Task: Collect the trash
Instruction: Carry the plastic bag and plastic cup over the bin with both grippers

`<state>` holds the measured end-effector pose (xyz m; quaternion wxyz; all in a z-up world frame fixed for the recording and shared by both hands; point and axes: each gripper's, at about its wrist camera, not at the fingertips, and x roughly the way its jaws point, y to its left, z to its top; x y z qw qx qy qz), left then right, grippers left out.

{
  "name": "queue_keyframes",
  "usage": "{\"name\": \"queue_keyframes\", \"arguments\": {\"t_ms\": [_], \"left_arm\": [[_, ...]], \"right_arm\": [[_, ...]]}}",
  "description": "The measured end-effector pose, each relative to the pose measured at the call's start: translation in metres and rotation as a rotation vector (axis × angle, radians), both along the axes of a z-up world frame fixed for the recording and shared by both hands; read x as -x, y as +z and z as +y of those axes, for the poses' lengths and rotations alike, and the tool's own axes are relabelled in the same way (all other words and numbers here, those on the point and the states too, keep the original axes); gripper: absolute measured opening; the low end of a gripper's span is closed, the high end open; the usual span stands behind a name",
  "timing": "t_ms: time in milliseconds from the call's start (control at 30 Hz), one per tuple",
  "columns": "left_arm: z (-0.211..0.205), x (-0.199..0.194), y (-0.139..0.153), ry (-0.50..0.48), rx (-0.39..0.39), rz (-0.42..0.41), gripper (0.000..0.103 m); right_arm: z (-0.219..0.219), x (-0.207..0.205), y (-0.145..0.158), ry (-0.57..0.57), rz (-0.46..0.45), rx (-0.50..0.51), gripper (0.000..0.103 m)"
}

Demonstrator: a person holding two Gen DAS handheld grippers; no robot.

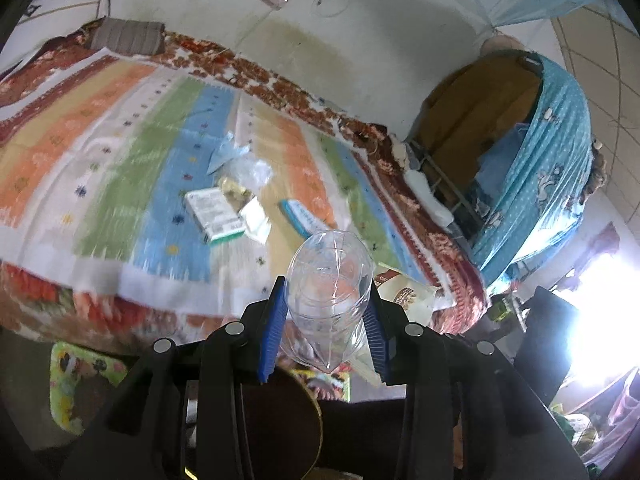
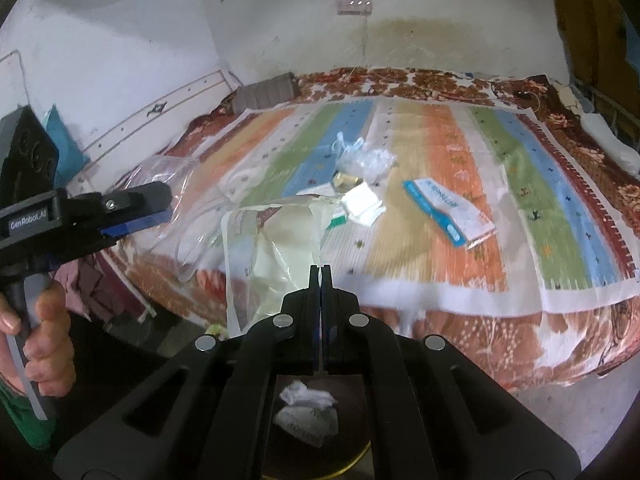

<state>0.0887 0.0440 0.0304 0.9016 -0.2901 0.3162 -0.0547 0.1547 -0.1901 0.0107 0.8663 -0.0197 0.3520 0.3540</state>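
My left gripper is shut on a crushed clear plastic bottle and holds it off the bed's near edge, above a dark round bin. The same bottle and left gripper show at the left of the right wrist view. My right gripper is shut on the edge of a creamy plastic bag above the bin, which holds crumpled white paper. On the striped bedspread lie a green-and-white box, white wrappers and a blue-and-white box.
A clear crumpled bag and gold wrapper lie mid-bed. A grey pillow is at the far end by the wall. A blue curtain hangs over a cabinet right of the bed. A green mat lies on the floor.
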Motion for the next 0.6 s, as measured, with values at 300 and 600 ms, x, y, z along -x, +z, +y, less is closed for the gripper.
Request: {"name": "queue_keyframes", "arguments": {"t_ms": [300, 600], "left_arm": [[-0.016, 0.022, -0.036, 0.040, -0.059, 0.138, 0.036], [-0.021, 0.018, -0.076, 0.090, -0.074, 0.330, 0.036]], "right_arm": [[0.006, 0.030, -0.031, 0.024, 0.054, 0.093, 0.000], [0.013, 0.036, -0.058, 0.016, 0.126, 0.169, 0.000]]}}
